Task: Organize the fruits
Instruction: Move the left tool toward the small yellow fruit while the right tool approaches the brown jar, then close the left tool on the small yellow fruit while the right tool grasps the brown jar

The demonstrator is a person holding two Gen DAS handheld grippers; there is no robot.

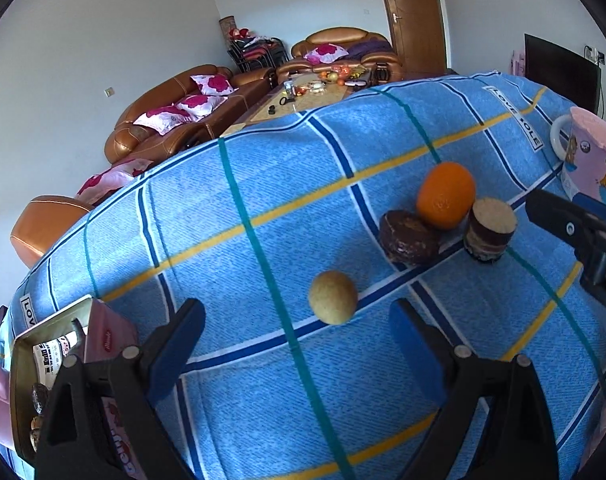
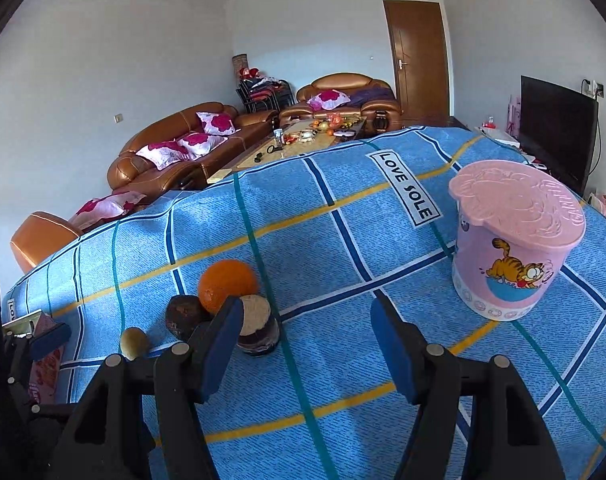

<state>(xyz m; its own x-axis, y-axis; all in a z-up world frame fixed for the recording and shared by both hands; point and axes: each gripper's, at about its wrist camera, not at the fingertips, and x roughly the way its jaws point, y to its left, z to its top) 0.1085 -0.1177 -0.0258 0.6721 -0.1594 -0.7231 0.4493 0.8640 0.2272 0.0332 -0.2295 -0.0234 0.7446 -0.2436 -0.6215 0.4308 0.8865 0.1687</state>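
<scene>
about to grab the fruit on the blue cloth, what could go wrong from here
1. The small yellow fruit is round and lies loose in front of the open left tongs; a nudge could roll it away.
2. The orange touches two brown pieces; lifting one may shift the others.
3. The pink tub has its lid on, so nothing can go in yet.

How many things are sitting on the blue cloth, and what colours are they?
Orange: 1, the orange fruit
Yellow-tan: 1, the small round fruit
Dark brown: 2, the round brown piece and the brown piece with a pale top
Pink: 2, the lidded bucket and the box
Total: 6
</scene>
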